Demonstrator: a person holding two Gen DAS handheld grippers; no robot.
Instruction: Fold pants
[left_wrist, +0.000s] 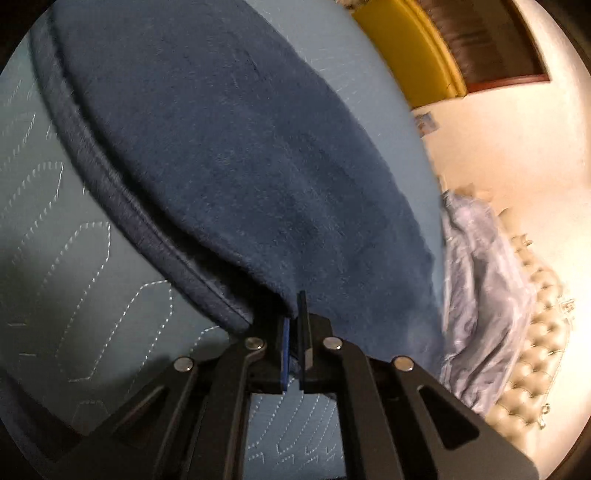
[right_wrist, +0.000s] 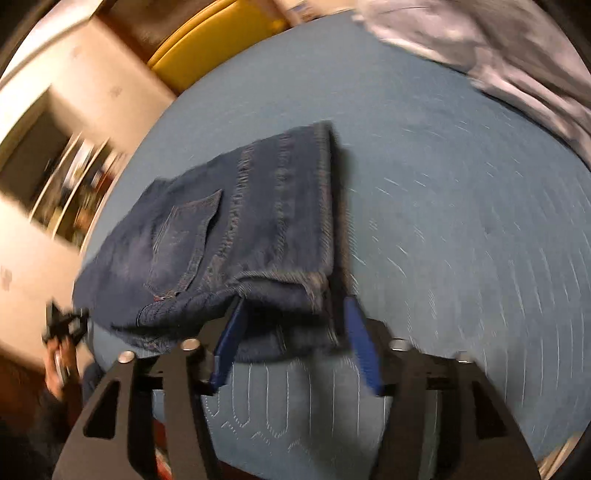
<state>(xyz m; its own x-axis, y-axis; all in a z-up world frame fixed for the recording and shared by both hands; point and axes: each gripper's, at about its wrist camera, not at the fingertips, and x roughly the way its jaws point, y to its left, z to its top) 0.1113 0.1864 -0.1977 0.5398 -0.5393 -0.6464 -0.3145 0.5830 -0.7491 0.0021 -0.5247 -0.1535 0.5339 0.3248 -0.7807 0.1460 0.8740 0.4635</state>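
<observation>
The dark blue denim pants (right_wrist: 240, 236) lie folded on the blue quilted blanket (right_wrist: 443, 221), back pocket facing up. My right gripper (right_wrist: 294, 304) is open, and its blue fingers (right_wrist: 229, 343) stand on either side of the fold's near edge. In the left wrist view the pants (left_wrist: 229, 147) fill most of the frame and rise away from my left gripper (left_wrist: 295, 314), which is shut on a pinch of the fabric beside a stitched hem. The left gripper (right_wrist: 62, 325), held in a hand, also shows at the pants' left corner in the right wrist view.
A crumpled pale grey cloth (left_wrist: 480, 295) lies on the blanket (left_wrist: 74, 277) toward the far side, also seen as the grey cloth (right_wrist: 498, 48). A yellow panel (right_wrist: 207, 40) and cream walls lie beyond the edge. A tufted cream cushion (left_wrist: 535, 350) borders the blanket.
</observation>
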